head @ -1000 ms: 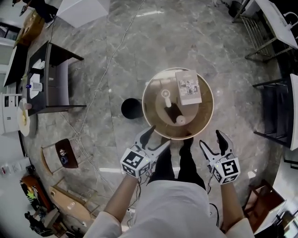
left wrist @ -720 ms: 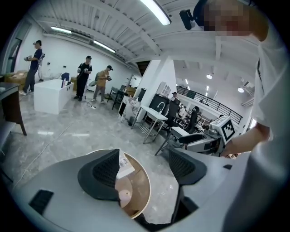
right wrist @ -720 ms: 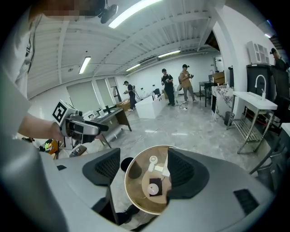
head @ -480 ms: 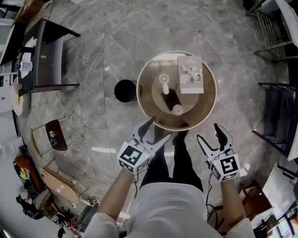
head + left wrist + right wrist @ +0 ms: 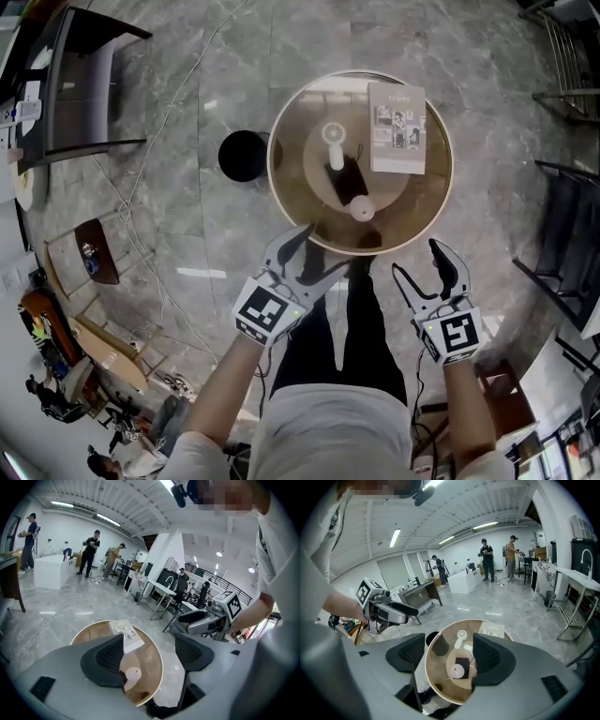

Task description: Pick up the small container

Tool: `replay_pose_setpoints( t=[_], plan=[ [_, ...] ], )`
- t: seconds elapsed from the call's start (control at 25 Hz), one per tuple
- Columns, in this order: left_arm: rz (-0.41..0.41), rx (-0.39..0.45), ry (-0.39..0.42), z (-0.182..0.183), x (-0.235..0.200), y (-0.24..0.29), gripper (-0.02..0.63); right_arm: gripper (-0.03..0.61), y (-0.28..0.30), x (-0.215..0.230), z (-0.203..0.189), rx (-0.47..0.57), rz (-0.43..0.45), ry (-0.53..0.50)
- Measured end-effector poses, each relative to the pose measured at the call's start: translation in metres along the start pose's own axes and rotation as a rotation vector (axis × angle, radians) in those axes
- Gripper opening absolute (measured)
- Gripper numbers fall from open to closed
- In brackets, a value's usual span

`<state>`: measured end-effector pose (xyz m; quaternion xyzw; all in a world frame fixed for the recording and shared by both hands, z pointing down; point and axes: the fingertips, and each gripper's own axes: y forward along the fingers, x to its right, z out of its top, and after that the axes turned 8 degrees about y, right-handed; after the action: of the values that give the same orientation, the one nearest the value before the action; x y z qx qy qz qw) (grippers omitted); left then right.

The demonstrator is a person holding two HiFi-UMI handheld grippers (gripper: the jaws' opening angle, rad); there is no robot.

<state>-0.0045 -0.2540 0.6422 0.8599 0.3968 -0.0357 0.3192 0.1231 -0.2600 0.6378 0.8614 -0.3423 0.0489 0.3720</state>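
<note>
Left gripper point(image 5: 323, 251) and right gripper point(image 5: 415, 260) at the round table's point(image 5: 417, 202) near edge
Head view: small container point(image 5: 362, 209) stands mid-table, beyond both. Left gripper view — jaws apart, empty. Right gripper view — likewise apart, container far past them.

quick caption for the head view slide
Open, empty left claw and right claw poised at the near edge of a round table holding the small container, a fan and a booklet.

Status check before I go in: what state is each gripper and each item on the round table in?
Left gripper: open, empty.
Right gripper: open, empty.
Small white cylindrical container: upright on the round glass-topped table, untouched.
White handheld fan: lying flat.
White printed booklet: lying flat.
</note>
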Motion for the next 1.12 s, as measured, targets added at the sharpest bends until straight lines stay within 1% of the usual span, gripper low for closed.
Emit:
replay_pose_setpoints(
  t=[0.16,0.32,0.56,0.76,0.88,1.12],
  plan=[
    [-0.008,0.000,0.006,-0.021,-0.008,0.017,0.351,0.330,0.023,0.006,-0.022,-0.024,0.008,-0.004],
    [-0.019,-0.024,0.013,-0.050,-0.013,0.038,0.353,0.327,0.048,0.012,-0.049,-0.044,0.019,0.002],
    [-0.056,-0.069,0.069,-0.096,-0.013,0.072,0.356,0.325,0.088,0.021,-0.098,-0.078,0.040,-0.020],
    [-0.091,-0.086,0.079,-0.132,-0.015,0.094,0.345,0.322,0.115,0.029,-0.129,-0.087,0.045,-0.013],
    [-0.100,-0.100,0.094,-0.152,-0.022,0.104,0.346,0.319,0.133,0.033,-0.148,-0.091,0.051,-0.028],
    [-0.116,-0.125,0.077,-0.192,-0.038,0.125,0.348,0.314,0.168,0.042,-0.180,-0.098,0.053,-0.032]
  ],
)
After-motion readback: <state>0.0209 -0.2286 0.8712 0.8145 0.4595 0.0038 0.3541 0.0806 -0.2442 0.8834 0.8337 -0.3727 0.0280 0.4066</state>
